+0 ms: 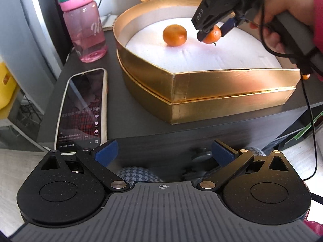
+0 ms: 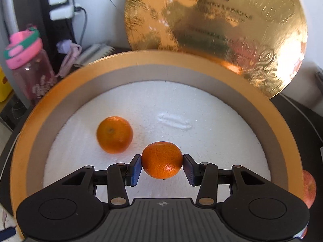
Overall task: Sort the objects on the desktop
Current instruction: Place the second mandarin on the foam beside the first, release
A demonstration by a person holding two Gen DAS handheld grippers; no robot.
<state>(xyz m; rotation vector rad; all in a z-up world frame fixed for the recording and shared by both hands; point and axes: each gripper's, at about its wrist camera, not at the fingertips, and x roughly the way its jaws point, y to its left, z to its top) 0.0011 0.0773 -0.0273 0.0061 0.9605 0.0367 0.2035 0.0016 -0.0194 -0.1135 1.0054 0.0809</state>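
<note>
One tangerine (image 2: 162, 160) sits clamped in the right hand-held gripper (image 2: 161, 166).

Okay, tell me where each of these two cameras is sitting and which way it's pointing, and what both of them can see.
Left wrist: on the left claw, open at the desk's near edge, looking over a phone to the gold box; a hand holds the right claw.
Right wrist: on the right claw, angled down into the box, its blue pads shut on a mandarin; no hand shows.
Shared: the held mandarin, the loose mandarin, the box, the pink bottle, the gold lid behind.
</note>
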